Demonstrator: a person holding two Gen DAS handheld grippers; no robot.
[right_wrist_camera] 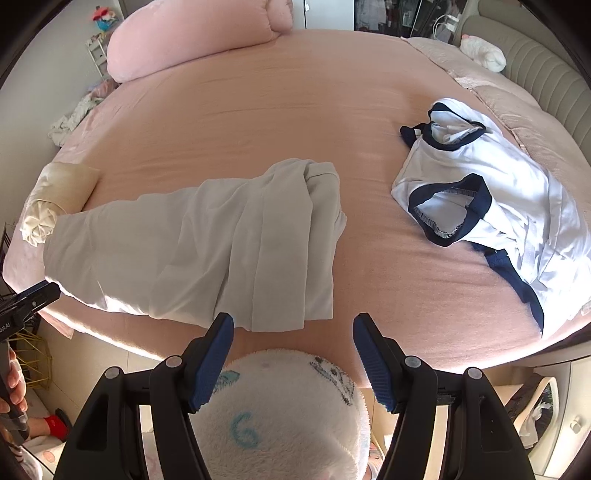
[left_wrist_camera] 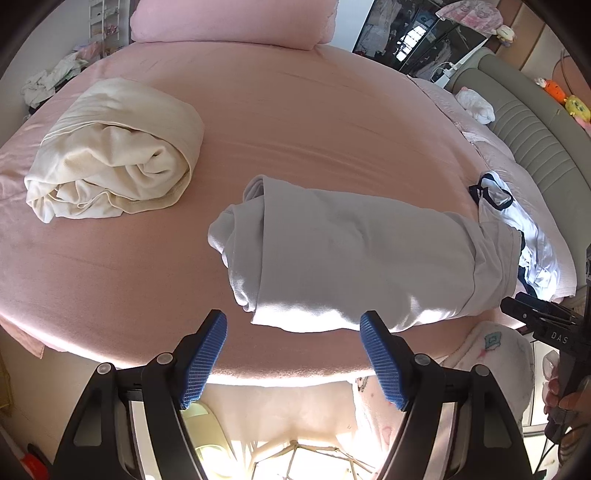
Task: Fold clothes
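A folded light grey garment (left_wrist_camera: 354,258) lies lengthwise near the front edge of the pink bed (left_wrist_camera: 295,110); it also shows in the right wrist view (right_wrist_camera: 207,251). My left gripper (left_wrist_camera: 293,328) is open and empty, just short of the garment's near edge. My right gripper (right_wrist_camera: 293,328) is open and empty, at the garment's right end near the bed edge. A white shirt with navy trim (right_wrist_camera: 491,192) lies unfolded to the right. A cream garment (left_wrist_camera: 114,151) lies folded at the left.
A pink pillow (left_wrist_camera: 232,18) lies at the far side of the bed. A padded grey headboard (left_wrist_camera: 524,122) curves along the right. My fuzzy white clothing (right_wrist_camera: 288,413) shows below the right gripper. Loose clothes (left_wrist_camera: 51,81) lie on the floor at far left.
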